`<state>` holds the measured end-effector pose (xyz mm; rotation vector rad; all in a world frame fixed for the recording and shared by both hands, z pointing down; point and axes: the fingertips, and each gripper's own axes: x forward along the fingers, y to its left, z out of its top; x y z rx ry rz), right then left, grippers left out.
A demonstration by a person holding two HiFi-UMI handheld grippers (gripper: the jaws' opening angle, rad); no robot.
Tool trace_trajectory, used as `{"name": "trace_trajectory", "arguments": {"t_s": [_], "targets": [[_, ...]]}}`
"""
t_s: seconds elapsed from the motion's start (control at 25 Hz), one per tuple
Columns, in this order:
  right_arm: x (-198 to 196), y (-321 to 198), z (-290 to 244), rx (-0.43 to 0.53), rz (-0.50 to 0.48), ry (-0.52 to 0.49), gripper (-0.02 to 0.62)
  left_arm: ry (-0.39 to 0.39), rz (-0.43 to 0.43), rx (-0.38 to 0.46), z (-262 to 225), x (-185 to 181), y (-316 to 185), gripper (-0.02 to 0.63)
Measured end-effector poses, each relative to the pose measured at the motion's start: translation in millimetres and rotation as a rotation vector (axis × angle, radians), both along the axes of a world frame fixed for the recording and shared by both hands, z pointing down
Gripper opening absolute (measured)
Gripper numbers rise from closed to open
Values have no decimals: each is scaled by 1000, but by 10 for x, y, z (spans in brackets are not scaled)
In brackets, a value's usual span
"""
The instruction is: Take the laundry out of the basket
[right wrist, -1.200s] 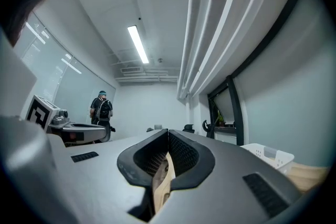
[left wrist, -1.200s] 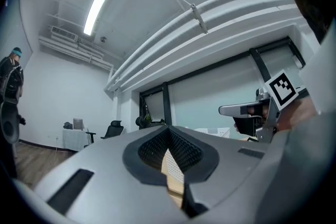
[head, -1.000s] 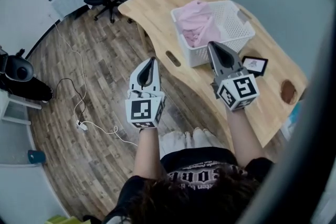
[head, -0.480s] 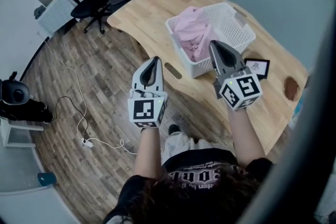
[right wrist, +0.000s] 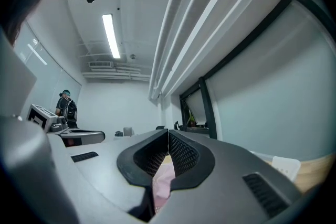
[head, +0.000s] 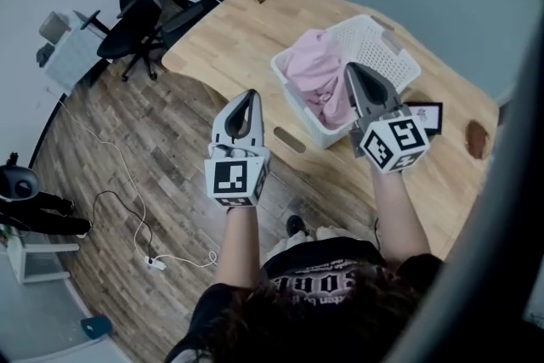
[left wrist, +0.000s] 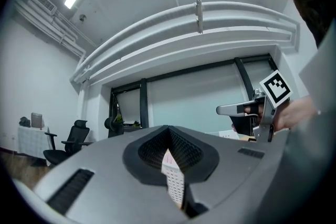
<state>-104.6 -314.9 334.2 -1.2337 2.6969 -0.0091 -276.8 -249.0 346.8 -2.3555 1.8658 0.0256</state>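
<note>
Fingers (left wrist: pixel 149 150) of the left gripper (head: pixel 247 96) closed tip to tip, with nothing clamped between them. Fingers (right wrist: pixel 184 157) of the right gripper (head: pixel 354 69) likewise pressed together and empty.

Pink laundry (head: pixel 316 77) heaped in the left half of a white slatted basket (head: pixel 393 55), upper centre of the head view, not touched by either gripper. A strip of the same pink cloth glimpsed beyond the narrow slot under the right fingertips in the right gripper view, and a strip of the basket's wall beyond the matching slot in the left gripper view.

Basket standing on a light wooden table (head: pixel 242 30) running from top centre to the right edge. Right gripper's tip overlapping the basket's near wall in the head view. Left gripper to the lower left of the basket, over the table's edge and the floor beside it. Both grippers held out side by side, marker cubes toward the camera.

Just right of the basket, a black-framed card (head: pixel 430 113) partly behind the right gripper, and farther right a dark brown round object (head: pixel 476 138).

At upper left, black office chairs (head: pixel 140 17) on a wood-plank floor (head: pixel 119 140), with a white cable (head: pixel 140 221) trailing across it at lower left.
</note>
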Motion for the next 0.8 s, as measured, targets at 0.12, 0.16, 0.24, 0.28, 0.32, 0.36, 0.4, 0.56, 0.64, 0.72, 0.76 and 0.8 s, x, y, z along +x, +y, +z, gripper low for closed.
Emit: {"name": "trace_trajectory", "arguments": {"t_s": [0.12, 0.16, 0.24, 0.28, 0.32, 0.36, 0.4, 0.56, 0.64, 0.72, 0.76, 0.8], "targets": [[-68, -111, 5, 6, 22, 26, 28, 10, 22, -6, 10, -79, -160, -3], [-85, -149, 2, 7, 30, 31, 28, 11, 32, -7, 13, -93, -212, -3], [-114, -227, -1, 5, 47, 35, 28, 13, 51, -10, 11, -115, -309, -3], [-128, -265, 0, 3, 55, 38, 28, 14, 62, -4, 1, -122, -355, -3], [-141, -299, 6, 0, 62, 42, 28, 15, 73, 3, -8, -128, -399, -3], [-154, -330, 20, -3, 68, 47, 28, 16, 82, 4, -11, -133, -440, -3], [-170, -356, 40, -6, 72, 55, 29, 18, 89, -3, -7, -138, -476, -3], [-251, -429, 113, -8, 75, 95, 29, 31, 115, -18, 22, -176, -583, -3], [-274, -469, 118, -3, 76, 110, 29, 39, 118, -30, 22, -189, -639, -3], [-294, -509, 122, 4, 74, 129, 29, 47, 117, -29, 32, -201, -695, -3], [-306, -530, 131, 9, 74, 147, 29, 51, 119, -24, 33, -196, -719, -3], [-318, -552, 146, 13, 73, 170, 31, 53, 125, -22, 31, -176, -738, -3]]}}
